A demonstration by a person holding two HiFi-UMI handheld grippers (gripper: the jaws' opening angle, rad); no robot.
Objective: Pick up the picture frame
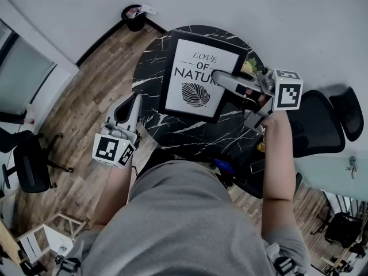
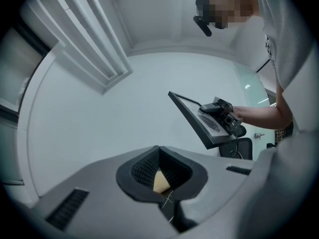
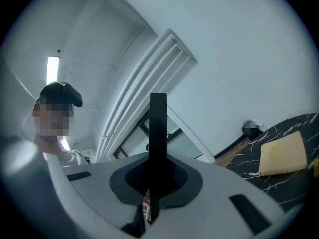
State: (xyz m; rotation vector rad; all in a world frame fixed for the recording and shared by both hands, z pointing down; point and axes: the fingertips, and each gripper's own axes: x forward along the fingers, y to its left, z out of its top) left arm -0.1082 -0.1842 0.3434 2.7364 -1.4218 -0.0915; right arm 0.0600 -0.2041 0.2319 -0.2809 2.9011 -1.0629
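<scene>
The picture frame [image 1: 195, 76] is black, with a white print of a leaf and lettering. It hangs tilted above the round black marble table [image 1: 172, 131]. My right gripper [image 1: 218, 77] is shut on the frame's right edge. In the right gripper view that edge is a thin black bar [image 3: 158, 133] rising from between the jaws of the right gripper [image 3: 157, 183]. My left gripper [image 1: 133, 100] stays by the table's left rim, shut and holding nothing. The left gripper view shows the left gripper [image 2: 159, 176] with its jaws together, and beyond it the frame [image 2: 197, 121] held aloft.
A yellow pad [image 3: 283, 154] lies on the table's far side. A black bin [image 1: 134, 18] stands by the wall. One black office chair [image 1: 322, 125] sits to the right of the table and another [image 1: 29, 163] at far left. The floor is wood.
</scene>
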